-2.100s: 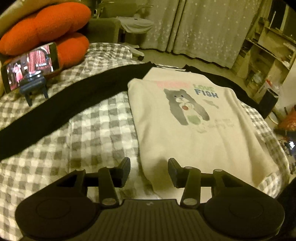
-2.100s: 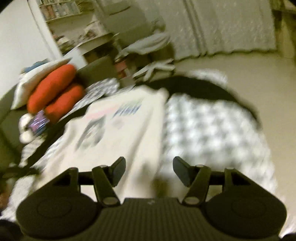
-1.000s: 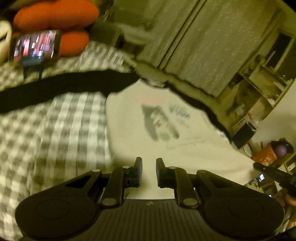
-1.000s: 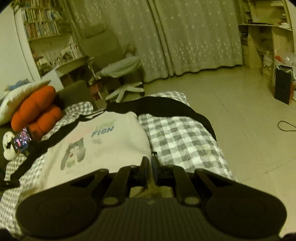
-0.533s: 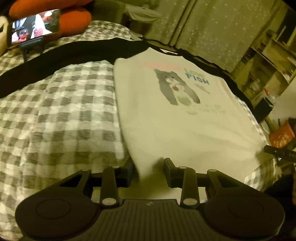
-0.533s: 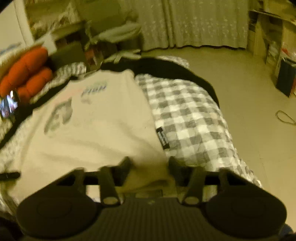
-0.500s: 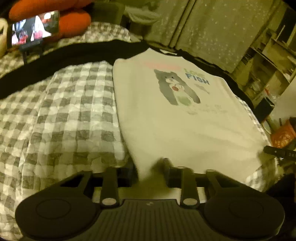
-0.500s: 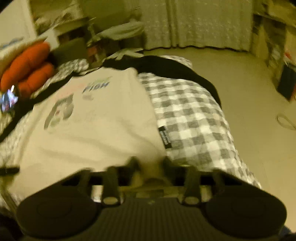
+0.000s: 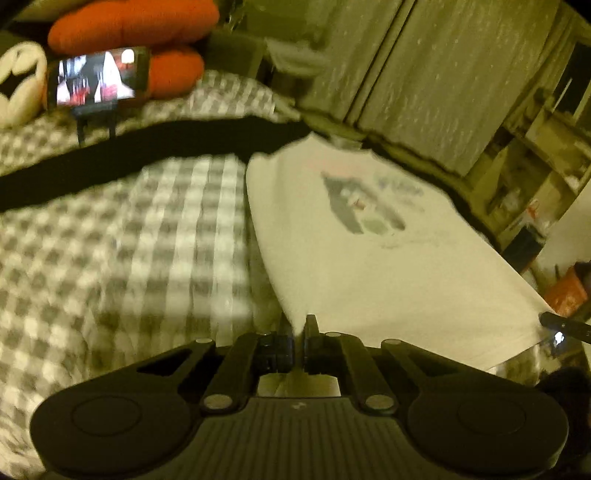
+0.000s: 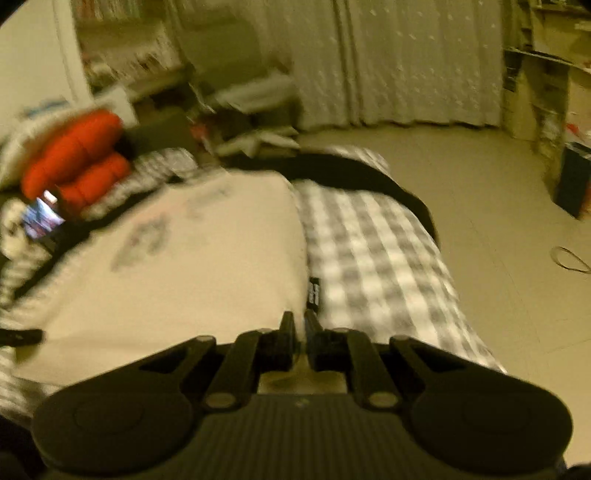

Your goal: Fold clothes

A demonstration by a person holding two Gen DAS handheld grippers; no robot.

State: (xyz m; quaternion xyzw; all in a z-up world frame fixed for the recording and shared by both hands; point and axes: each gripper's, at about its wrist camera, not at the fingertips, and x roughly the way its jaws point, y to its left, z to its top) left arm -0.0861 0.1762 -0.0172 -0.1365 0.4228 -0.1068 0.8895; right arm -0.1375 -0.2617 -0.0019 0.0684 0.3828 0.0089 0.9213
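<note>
I see a cream cotton T-shirt with a grey cat print (image 9: 369, 236) spread flat on the grey-and-white checked bedcover (image 9: 122, 236), its collar end toward the far black band of fabric (image 9: 147, 151) that crosses the bed. My left gripper (image 9: 299, 328) has its jaws pressed nearly together, pinching the near left hem corner of the shirt. My right gripper (image 10: 300, 325) is likewise clamped narrow on the near right hem corner, just beside a small black label (image 10: 314, 290) at the shirt's side seam. Far off, a lit phone on a small stand (image 9: 98, 79) sits before the orange plush cushion (image 9: 129, 26). Both views are blurred.
</note>
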